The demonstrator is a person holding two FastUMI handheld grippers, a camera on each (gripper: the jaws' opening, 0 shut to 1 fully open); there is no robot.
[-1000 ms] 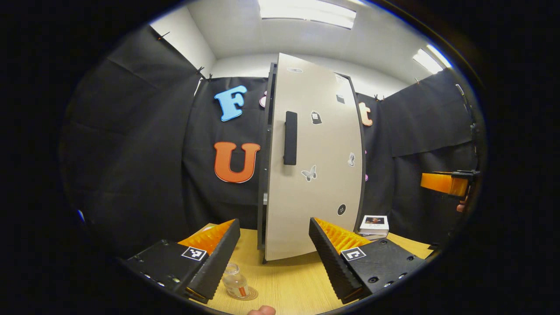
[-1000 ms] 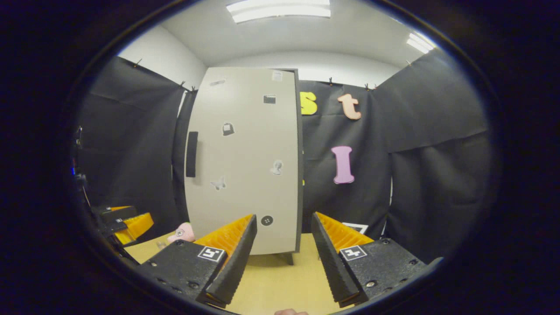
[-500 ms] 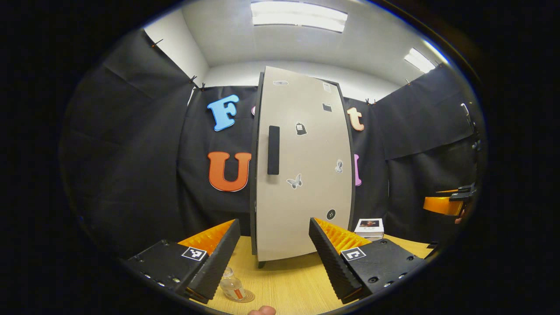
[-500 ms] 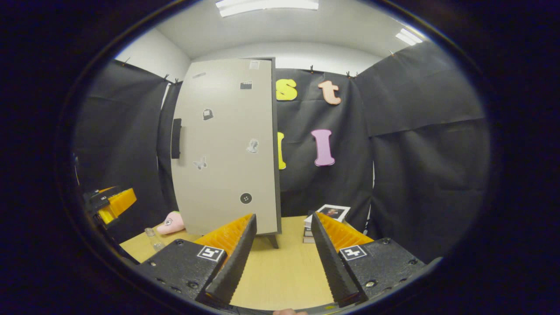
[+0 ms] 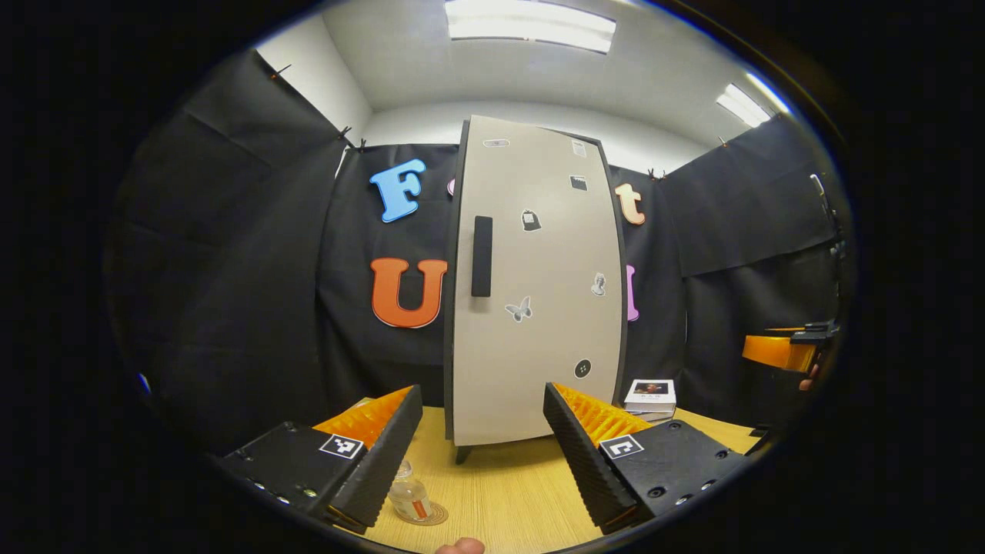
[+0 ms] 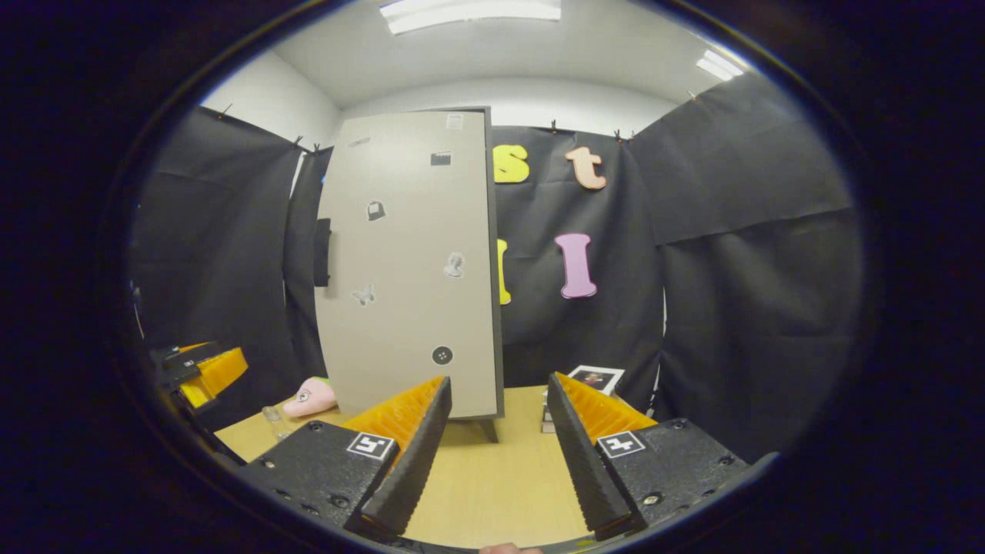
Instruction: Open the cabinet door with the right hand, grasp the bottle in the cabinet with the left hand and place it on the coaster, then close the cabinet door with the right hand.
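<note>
The tall beige cabinet door point(image 5: 539, 285) with its dark handle point(image 5: 482, 255) stands shut ahead on the wooden table point(image 5: 508, 500). A small clear bottle point(image 5: 408, 496) stands upright on a round coaster point(image 5: 437, 514), just right of my left finger. My left gripper point(image 5: 482, 454) is open, holding nothing, well back from the cabinet. In the right gripper view the cabinet door point(image 6: 415, 269) sits to the left, and my right gripper point(image 6: 499, 454) is open with nothing between its fingers. The bottle point(image 6: 271, 419) shows small at the far left there.
A stack of books point(image 5: 650, 396) lies right of the cabinet, also as books point(image 6: 589, 381) behind my right finger. A pink plush toy point(image 6: 308, 396) lies left of the cabinet. The other gripper point(image 5: 785, 350) shows at the right edge; the left one point(image 6: 204, 369) at the left.
The cabinet door swung from slightly ajar to fully shut. Both grippers drew back from the cabinet; the right one turned to the right, bringing the books into view.
</note>
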